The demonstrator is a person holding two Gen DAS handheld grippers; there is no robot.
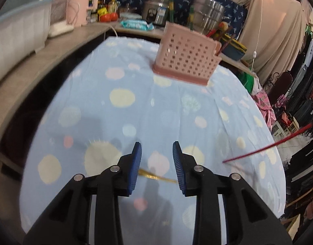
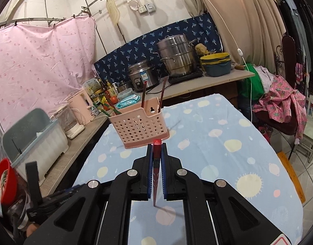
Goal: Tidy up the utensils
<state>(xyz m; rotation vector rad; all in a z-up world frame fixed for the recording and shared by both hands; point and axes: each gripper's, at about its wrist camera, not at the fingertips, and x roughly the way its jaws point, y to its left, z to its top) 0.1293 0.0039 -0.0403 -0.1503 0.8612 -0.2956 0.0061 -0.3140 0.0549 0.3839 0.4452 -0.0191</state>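
A pink sheet (image 2: 40, 61) hangs beside the cluttered counter (image 2: 197, 81).

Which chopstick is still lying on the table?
The gold chopstick, flat on the spotted cloth between the open left gripper fingers. The red chopstick is clamped in the right gripper; others stand in the pink basket.

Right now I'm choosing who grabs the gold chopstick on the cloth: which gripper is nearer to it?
Left. The left gripper hangs open just over the gold chopstick, which lies across the gap between its fingers. The right gripper is off to the side, clamped on a red chopstick.
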